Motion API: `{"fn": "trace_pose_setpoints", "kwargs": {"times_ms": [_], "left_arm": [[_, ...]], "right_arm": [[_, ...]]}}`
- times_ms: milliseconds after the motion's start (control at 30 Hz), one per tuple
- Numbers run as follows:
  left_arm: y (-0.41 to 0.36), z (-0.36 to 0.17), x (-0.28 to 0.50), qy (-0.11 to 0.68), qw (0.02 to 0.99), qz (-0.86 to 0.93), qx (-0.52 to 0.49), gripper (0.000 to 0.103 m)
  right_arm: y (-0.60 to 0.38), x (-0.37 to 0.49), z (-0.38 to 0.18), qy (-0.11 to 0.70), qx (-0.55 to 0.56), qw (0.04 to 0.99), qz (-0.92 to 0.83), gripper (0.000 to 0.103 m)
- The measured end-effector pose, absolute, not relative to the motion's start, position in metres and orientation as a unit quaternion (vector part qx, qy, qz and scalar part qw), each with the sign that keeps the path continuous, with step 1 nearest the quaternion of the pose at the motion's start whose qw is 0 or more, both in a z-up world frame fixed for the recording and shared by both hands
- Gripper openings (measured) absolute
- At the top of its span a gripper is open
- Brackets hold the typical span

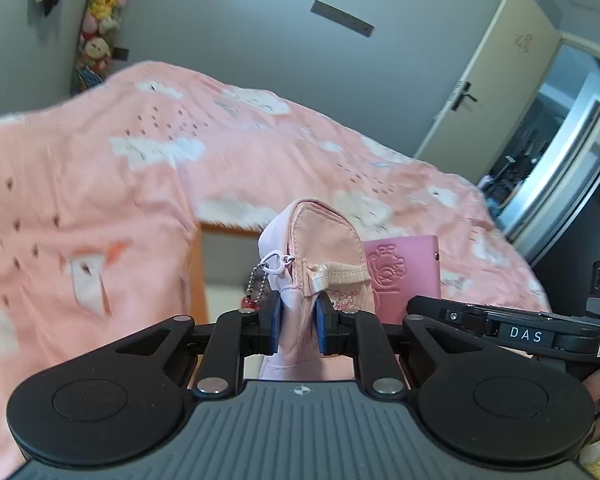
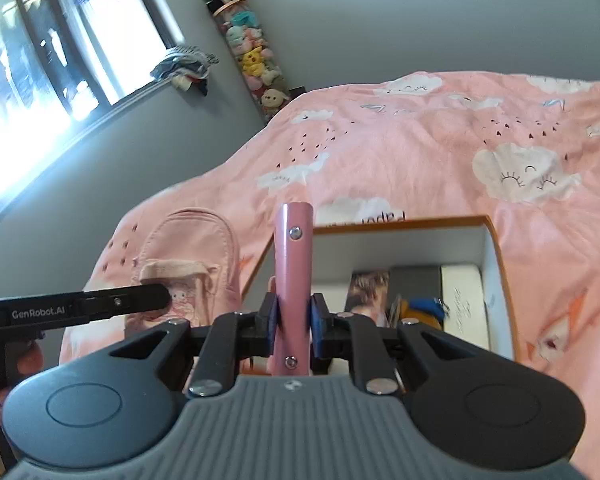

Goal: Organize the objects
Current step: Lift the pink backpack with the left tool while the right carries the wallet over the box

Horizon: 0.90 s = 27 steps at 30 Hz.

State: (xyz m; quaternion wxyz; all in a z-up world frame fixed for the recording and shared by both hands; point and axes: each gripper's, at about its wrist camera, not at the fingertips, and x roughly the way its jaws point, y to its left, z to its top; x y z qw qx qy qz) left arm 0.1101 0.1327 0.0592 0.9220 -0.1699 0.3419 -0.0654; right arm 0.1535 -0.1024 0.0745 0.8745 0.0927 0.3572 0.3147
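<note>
Item one, left claw (image 1: 298, 322): clenched on a small pink pouch (image 1: 320, 256), my blue pads (image 1: 275, 322) pressing its lower edge from both sides. The pouch stands upright between them, zip side to the left, with a white heart clasp and a bead chain (image 1: 260, 280) dangling there and a pale strap (image 1: 336, 274) across its front (a cartoon print sits just under that strap).

Item two, right claw (image 2: 294, 322): clenched on a pink notebook (image 2: 294, 264), held edge-on and upright, two metal studs (image 2: 296, 233) showing on its spine. From the left wrist view the same notebook (image 1: 404, 276) sits just right of the pouch, its embossed cover facing me.

Item three, the pouch again from the right wrist view (image 2: 192, 260): near left of the notebook, with my other gripper's black finger (image 2: 128, 302) laid across it.

Item four, beyond both claws: a wooden-edged white box (image 2: 496, 264), open, holding a photo card, a dark flat item, a white one and something blue and yellow (too jumbled to name).

Item five, around the box and farther: a pink bedspread (image 2: 420, 148) with clouds.

Item six, far left wall: a column of plush toys (image 2: 256, 64) and a window (image 2: 40, 60).

Item seven, far right: an open door (image 1: 484, 76).
</note>
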Motion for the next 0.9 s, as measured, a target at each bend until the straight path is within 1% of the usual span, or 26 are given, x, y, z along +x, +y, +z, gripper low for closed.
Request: {"fn": "trace_pose_setpoints", "kwargs": {"times_ms": [100,267,400,533,767,900], "left_arm": [[0.140,0.056,0.139,0.357,0.917,-0.063,-0.167,0.019],[0.145,0.036,0.175,0.388,0.909,-0.044,-0.145,0.019],[0.146,0.029,0.185,0.377,0.918,-0.021,-0.119,0.019],[0.151,0.023,0.195,0.376,0.919,-0.014,-0.117,0.019],[0.164,0.012,0.205,0.378,0.919,0.003,-0.114,0.019],[0.168,0.007,0.209,0.380,0.917,0.000,-0.121,0.019]], "right_arm": [[-0.088,0.189,0.065,0.379,0.114,0.864,0.310,0.018],[-0.058,0.243,0.022,0.449,0.133,0.824,0.320,0.018],[-0.033,0.274,-0.019,0.497,0.129,0.799,0.314,0.018],[-0.014,0.301,-0.050,0.541,0.147,0.766,0.316,0.018],[0.011,0.324,-0.077,0.575,0.156,0.737,0.318,0.018],[0.019,0.331,-0.087,0.588,0.136,0.737,0.305,0.019]]}}
